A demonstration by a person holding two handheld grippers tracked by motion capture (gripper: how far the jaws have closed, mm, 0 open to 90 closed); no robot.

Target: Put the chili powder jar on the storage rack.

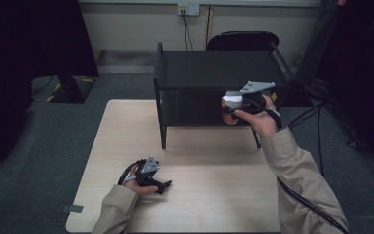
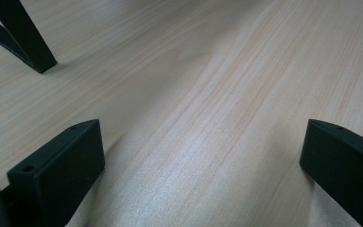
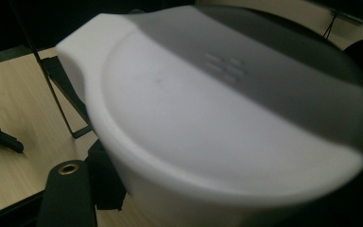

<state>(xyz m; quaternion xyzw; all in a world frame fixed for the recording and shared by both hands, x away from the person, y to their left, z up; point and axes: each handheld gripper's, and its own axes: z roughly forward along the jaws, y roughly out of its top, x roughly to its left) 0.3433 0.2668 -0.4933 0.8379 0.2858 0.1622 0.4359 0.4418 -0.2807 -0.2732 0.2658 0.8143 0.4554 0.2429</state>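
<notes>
My right gripper [image 1: 234,103] is up by the black shelf [image 1: 214,73], and its jaws are closed on a white tub [image 3: 227,127] with a lid. I hold the tub in the air just in front of the lower shelf, not resting on anything yet. I think I hold it level so it can slide in flat. My left gripper [image 1: 161,184] is low on the wooden table [image 1: 214,195], well apart from the shelf. Its jaws are wide open with nothing between them. I keep it there, I think, so it is out of the way.
</notes>
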